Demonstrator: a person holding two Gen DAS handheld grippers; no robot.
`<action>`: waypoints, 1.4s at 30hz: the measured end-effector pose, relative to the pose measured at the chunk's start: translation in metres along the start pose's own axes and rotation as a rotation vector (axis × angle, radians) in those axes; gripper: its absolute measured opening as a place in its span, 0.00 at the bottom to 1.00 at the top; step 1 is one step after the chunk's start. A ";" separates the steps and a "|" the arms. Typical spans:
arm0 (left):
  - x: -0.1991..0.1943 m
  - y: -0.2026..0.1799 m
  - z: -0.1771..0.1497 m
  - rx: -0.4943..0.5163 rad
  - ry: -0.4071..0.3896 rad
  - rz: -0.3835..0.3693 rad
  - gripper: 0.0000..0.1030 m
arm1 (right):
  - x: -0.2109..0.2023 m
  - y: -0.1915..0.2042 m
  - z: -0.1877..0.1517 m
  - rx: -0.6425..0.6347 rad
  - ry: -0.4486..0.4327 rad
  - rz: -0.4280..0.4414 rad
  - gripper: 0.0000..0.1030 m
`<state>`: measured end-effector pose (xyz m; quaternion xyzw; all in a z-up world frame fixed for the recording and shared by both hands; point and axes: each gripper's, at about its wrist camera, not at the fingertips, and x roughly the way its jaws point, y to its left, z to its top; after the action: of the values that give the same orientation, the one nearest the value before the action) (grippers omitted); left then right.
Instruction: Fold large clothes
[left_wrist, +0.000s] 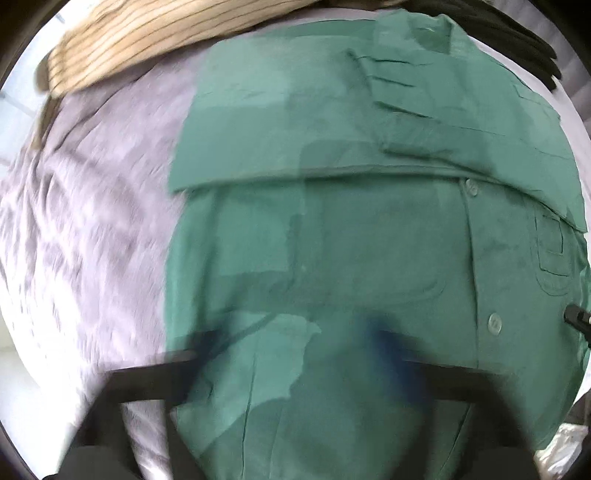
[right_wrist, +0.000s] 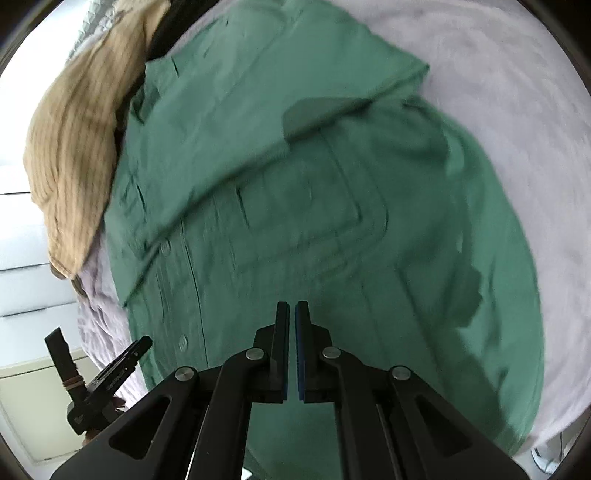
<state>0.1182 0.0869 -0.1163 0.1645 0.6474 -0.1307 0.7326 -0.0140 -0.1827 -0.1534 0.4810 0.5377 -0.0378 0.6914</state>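
Bed cover (right_wrist: 498, 122): pale lilac, wrinkled; it lies under everything and fills the left of the left wrist view (left_wrist: 85, 229) and the right of the right wrist view.
Green shirt (right_wrist: 314, 206): spread flat on the bed cover with the button front up, taking most of both views (left_wrist: 351, 240). One sleeve is folded in across the chest. A chest pocket and the collar show.
Striped tan garment (right_wrist: 74, 147): bunched at the far edge of the bed, beside the shirt's collar end and touching it; also at the top left of the left wrist view (left_wrist: 122, 44).
Dark garment (left_wrist: 517, 40): black cloth past the collar, at the top right of the left wrist view.
Right tongs (right_wrist: 291, 314): poised over the lower front of the shirt, blue-padded fingers almost together with a thin slit between them and no cloth in it.
Left tongs (left_wrist: 295, 350): low over the shirt's lower part, fingers spread wide apart; heavily blurred, so whether they touch the cloth cannot be told. Its body shows at the lower left of the right wrist view (right_wrist: 110, 373).
Buttons (left_wrist: 494, 322): pale, down the placket.
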 end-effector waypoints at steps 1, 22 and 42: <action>-0.004 0.002 -0.005 -0.003 -0.013 -0.001 1.00 | 0.000 0.002 -0.004 -0.003 0.006 -0.008 0.04; -0.025 0.037 -0.049 0.033 0.086 -0.059 1.00 | -0.019 0.047 -0.043 -0.152 0.006 -0.121 1.00; -0.029 0.039 -0.058 0.026 0.098 -0.016 1.00 | -0.020 0.017 -0.046 -0.076 0.108 -0.131 1.00</action>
<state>0.0780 0.1455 -0.0915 0.1751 0.6822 -0.1369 0.6966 -0.0452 -0.1509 -0.1251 0.4197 0.6057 -0.0365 0.6750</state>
